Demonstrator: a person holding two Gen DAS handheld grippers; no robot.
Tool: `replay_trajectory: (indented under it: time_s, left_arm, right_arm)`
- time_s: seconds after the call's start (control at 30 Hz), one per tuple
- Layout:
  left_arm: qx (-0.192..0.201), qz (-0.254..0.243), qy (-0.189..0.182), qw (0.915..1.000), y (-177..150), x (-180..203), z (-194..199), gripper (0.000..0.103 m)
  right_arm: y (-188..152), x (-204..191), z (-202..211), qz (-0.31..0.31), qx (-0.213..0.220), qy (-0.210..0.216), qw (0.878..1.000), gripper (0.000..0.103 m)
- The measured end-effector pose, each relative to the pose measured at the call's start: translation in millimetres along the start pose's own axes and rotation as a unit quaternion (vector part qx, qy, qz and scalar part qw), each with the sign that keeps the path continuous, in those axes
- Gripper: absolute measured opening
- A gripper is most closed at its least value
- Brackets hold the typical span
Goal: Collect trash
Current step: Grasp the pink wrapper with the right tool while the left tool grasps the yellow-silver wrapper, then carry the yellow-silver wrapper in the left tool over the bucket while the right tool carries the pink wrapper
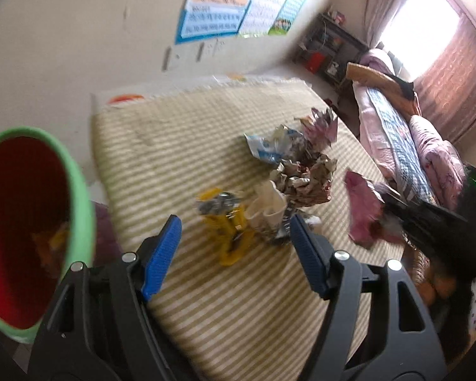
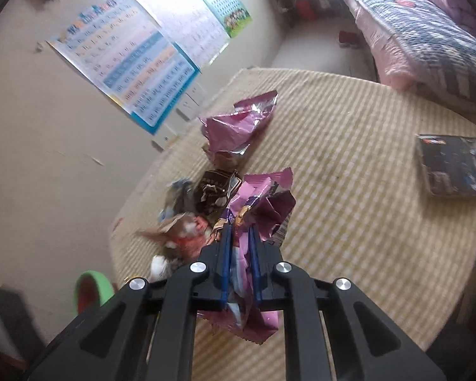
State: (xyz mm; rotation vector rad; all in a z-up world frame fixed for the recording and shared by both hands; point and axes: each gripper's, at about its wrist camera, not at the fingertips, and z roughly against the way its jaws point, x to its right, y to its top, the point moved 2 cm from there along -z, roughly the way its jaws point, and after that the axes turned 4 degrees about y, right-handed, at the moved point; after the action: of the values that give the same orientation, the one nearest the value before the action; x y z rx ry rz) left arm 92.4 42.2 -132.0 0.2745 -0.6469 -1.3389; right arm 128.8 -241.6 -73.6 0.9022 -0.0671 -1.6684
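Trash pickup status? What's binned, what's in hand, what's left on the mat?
Done: the bin already holds some orange-yellow scraps. In hand: the right tool is shut on a pink wrapper; the left tool is open and empty. Left: yellow wrapper, paper cup, crumpled paper, blue-white packet, another pink wrapper.

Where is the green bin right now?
In the left wrist view the green bin stands at the far left, beside the striped mat. In the right wrist view it peeks out at lower left, by the wall.
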Motion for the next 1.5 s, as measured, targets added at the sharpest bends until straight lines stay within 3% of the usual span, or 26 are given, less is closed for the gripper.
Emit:
replay_trajectory:
  time_s: [0.23,0.27,0.4,0.5,0.83,1.23,1.5]
  left_arm:
    - [-0.040,-0.005,0.033,0.9987,-4.2,9.2,-50.0,0.064]
    - [-0.046,-0.001,0.034,0.9984,-5.4,7.6,-54.6,0.060]
    - [-0.072,0.012,0.036,0.9967,-11.1,0.4,-66.8,0.026]
    - [-0.063,0.017,0.029,0.9974,-11.2,-2.8,-56.0,0.016]
    - [-0.003,-0.010,0.000,0.9999,-9.1,12.8,5.0,0.016]
    - [0.015,-0.018,-0.010,0.9997,-9.4,14.3,32.4,0.016]
    - [0.007,-0.001,-0.007,0.9999,-13.3,1.2,31.7,0.016]
  right_arm:
    - [-33.9,1.9,35.7,0.015,-0.007,0.012,1.000,0.012]
    - [-35.3,1.2,36.7,0.017,-0.007,0.013,1.000,0.012]
    - [-41.6,-10.1,38.9,0.034,-0.009,0.022,0.999,0.012]
    - [-36.1,-21.5,32.1,0.046,-0.008,0.027,0.999,0.012]
    - [-41.8,-47.0,32.4,0.079,-0.010,0.038,0.996,0.012]
    - [-51.1,-77.9,35.4,0.114,-0.015,0.057,0.992,0.012]
    - [-60.6,-95.5,29.6,0.135,-0.031,0.066,0.988,0.012]
